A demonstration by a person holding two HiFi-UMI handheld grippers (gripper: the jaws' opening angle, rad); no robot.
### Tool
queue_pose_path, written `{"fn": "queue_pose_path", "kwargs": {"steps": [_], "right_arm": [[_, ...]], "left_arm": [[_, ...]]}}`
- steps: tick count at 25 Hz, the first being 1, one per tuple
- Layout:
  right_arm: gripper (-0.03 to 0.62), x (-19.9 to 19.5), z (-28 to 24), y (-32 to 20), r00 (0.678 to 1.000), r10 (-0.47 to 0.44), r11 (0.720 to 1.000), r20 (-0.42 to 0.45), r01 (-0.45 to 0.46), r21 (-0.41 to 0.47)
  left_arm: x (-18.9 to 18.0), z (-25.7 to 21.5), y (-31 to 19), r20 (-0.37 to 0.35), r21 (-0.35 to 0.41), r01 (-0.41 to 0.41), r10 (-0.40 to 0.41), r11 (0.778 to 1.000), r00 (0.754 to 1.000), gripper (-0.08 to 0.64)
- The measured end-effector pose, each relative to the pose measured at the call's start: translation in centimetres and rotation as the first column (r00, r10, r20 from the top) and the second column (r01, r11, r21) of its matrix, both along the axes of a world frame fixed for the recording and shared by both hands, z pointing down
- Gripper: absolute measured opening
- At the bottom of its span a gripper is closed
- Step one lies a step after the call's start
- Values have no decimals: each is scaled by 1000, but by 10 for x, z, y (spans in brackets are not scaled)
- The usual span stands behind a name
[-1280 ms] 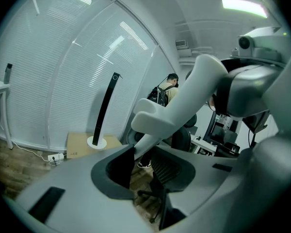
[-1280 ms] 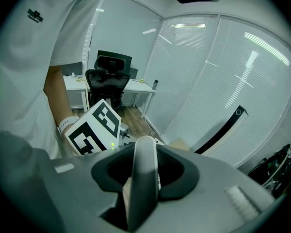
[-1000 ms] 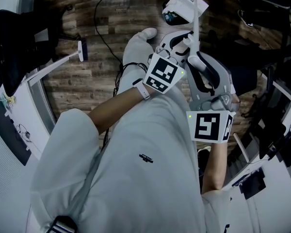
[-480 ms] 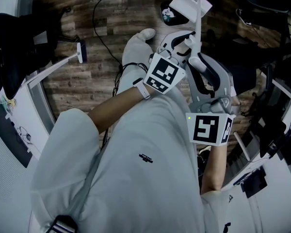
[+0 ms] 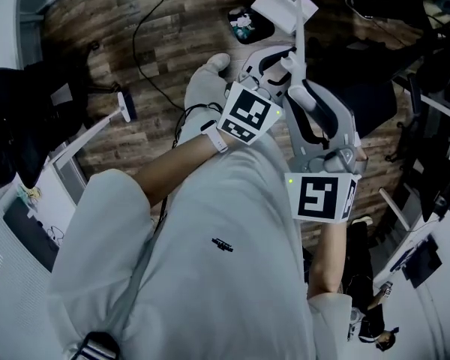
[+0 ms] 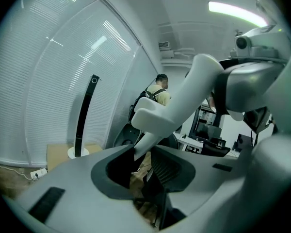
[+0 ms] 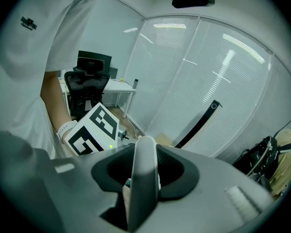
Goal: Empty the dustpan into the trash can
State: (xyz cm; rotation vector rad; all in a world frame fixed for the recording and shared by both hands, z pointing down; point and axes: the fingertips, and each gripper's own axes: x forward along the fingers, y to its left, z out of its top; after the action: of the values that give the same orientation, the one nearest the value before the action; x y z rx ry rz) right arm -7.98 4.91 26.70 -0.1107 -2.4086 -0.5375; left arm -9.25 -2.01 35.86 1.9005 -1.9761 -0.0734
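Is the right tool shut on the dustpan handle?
Shut on it: the dustpan handle stands clamped between the jaws of the right tool.

Wood-plank floor (image 5: 154,130) stretching across the far side, black cable (image 5: 139,51) trailing over it at far left, dark trash can (image 5: 244,24) standing at the far middle holding crumpled scraps, white-handled brush (image 5: 124,105) lying at left, pale shoe (image 5: 205,87) standing near centre.

Room interior: a dark wood-plank floor (image 5: 135,133) crossed by a black cable (image 5: 135,47), enclosed by glass walls hung with white blinds (image 6: 48,72). A light strip (image 6: 233,11) runs along the ceiling. A black curved stand (image 6: 85,115) rises beside a cardboard box (image 6: 56,154), and a black office chair (image 7: 85,89) sits at a white desk (image 7: 119,85).
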Motion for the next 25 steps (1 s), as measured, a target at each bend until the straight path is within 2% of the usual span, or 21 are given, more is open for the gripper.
{"fn": "queue_pose_path", "kwargs": {"steps": [7, 13, 19, 22, 25], "right_arm": [[140, 18, -8, -32, 985, 168, 986, 45, -168, -17], [140, 35, -9, -56, 945, 322, 947, 62, -320, -44], [140, 46, 0, -77, 895, 443, 895, 55, -438, -88], [140, 51, 8, -84, 877, 479, 875, 41, -473, -108], [140, 54, 14, -88, 862, 505, 858, 39, -496, -130]], "left_arm": [[25, -7, -32, 38, -11, -139, 139, 990, 990, 107], [50, -8, -55, 52, -37, -273, 274, 961, 960, 107], [68, 3, -71, 48, -59, -390, 393, 919, 918, 107], [76, 13, -75, 42, -77, -426, 430, 902, 902, 107], [80, 20, -77, 35, -90, -436, 440, 896, 897, 107]]}}
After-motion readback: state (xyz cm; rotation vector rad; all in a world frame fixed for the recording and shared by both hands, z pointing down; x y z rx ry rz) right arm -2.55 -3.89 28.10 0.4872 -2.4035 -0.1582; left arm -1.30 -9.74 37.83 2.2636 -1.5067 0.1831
